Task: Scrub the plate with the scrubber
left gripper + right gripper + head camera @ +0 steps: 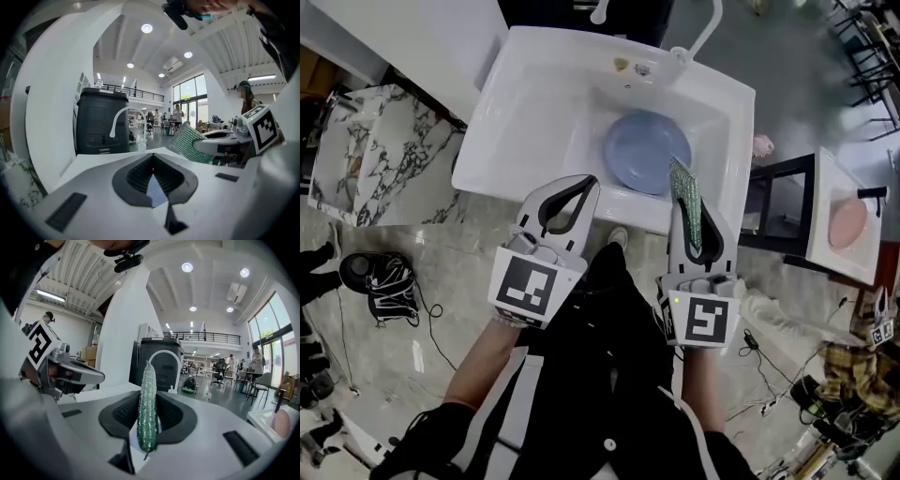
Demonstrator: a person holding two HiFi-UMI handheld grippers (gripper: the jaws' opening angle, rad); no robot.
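Blue plate [643, 150] lies flat in the basin of the sink [525, 112], toward its front right. Right gripper [682, 192], clamped on the green scrubber [689, 214], hovers over the sink's front rim by the plate's right edge. Left gripper [584, 183], jaws pressed together and empty, hangs over the same rim, left of the plate.

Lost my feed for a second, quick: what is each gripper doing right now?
Left gripper: closed, nothing between its jaws.
Right gripper: closed on the scrubber.
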